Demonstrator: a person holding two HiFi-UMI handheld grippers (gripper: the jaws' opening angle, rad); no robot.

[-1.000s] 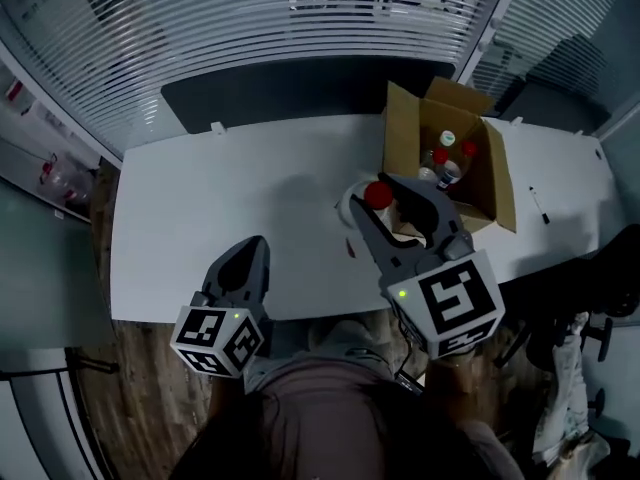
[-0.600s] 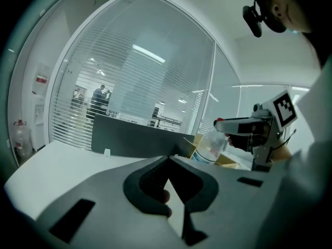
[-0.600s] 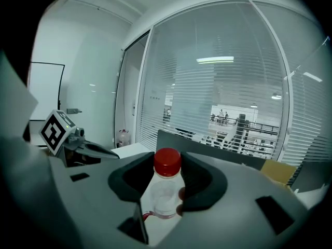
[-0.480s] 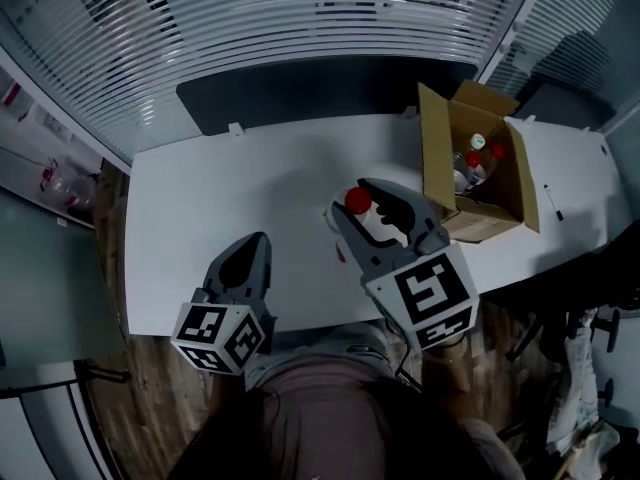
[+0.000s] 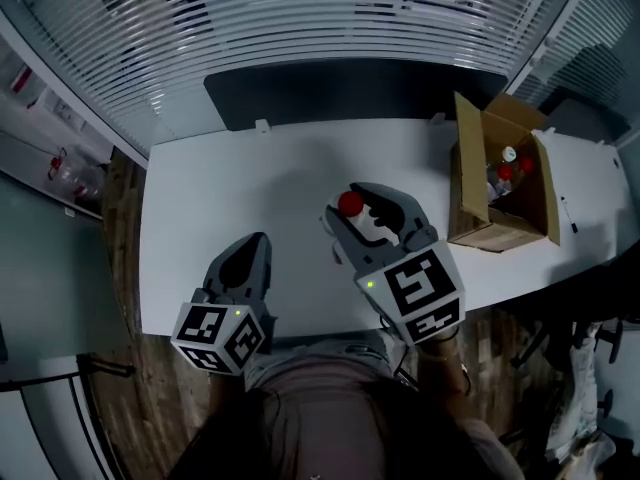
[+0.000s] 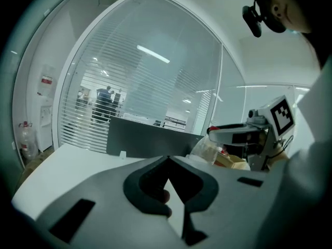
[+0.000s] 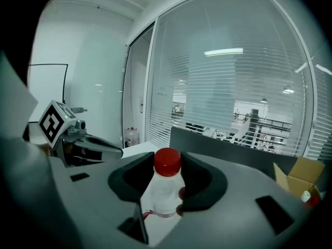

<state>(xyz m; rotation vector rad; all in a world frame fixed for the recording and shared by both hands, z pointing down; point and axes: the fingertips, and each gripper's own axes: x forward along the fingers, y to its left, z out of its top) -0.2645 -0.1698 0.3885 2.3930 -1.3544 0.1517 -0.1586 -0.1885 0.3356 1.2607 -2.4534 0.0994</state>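
Head view steeply down on table (image 5: 250, 178), gripper views close along jaws, facing blinds (image 7: 207, 82), table shared

Dim, cool ceiling light, strong fisheye warp (edges vignetted black).

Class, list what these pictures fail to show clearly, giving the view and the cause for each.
- Head view: the right gripper hides most of the bottle body.
- Head view: the bottles in the cardboard box are too small, and partly behind its wall, to count.
- Right gripper view: the dark picture edge cuts off the cardboard box.
- Left gripper view: the bottle is too blurred to show any label.
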